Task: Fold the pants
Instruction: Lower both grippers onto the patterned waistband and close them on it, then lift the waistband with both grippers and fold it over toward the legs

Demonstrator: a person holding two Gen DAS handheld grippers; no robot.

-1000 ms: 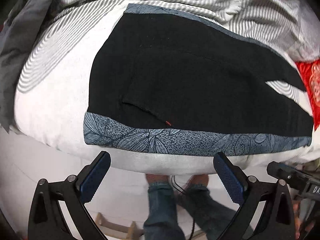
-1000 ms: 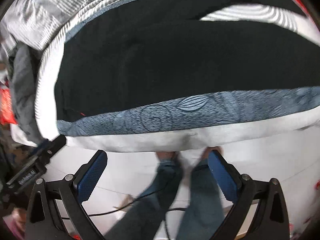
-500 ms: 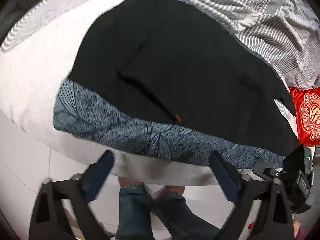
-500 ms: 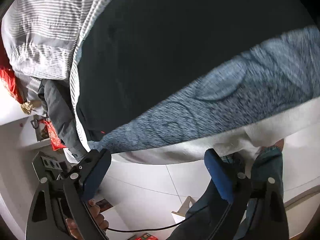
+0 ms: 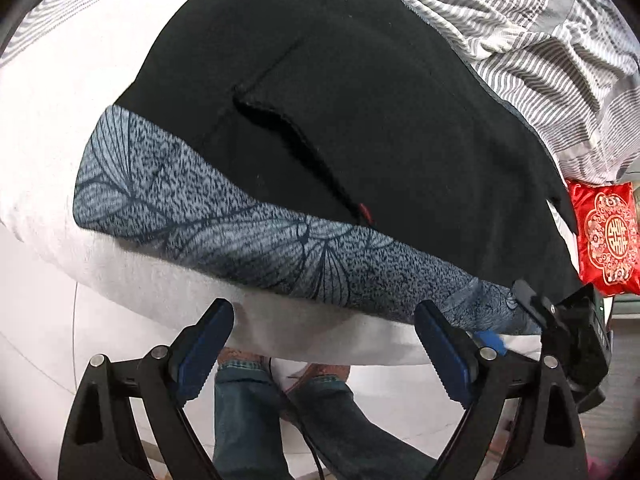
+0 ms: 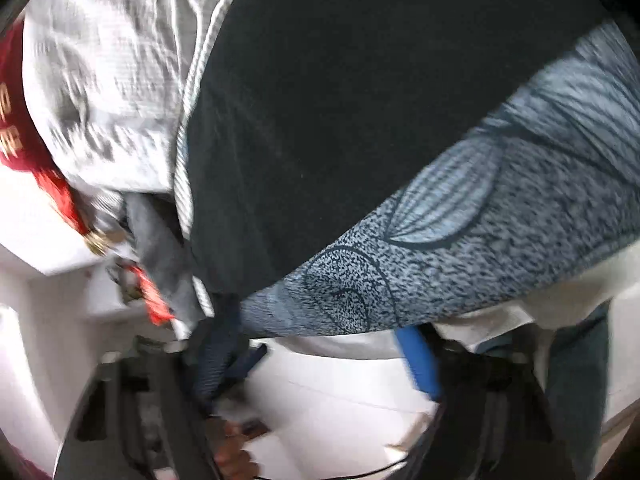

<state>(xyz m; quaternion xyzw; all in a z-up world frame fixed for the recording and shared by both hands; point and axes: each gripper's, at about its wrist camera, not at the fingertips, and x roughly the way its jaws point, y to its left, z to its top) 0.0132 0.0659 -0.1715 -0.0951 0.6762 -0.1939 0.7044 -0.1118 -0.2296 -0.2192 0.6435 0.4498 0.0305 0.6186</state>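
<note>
The black pants lie spread flat on the bed's white sheet, their grey-blue leaf-print band along the bed's near edge; the left gripper hangs just off that band, below the edge, jaws spread wide with nothing between them, over the person's jeans; the right gripper, blurred, sits at the band's far end, its jaws having just been closing, the band's edge just above them, whether pinched I cannot tell; a red cushion lies beyond the pants.
</note>
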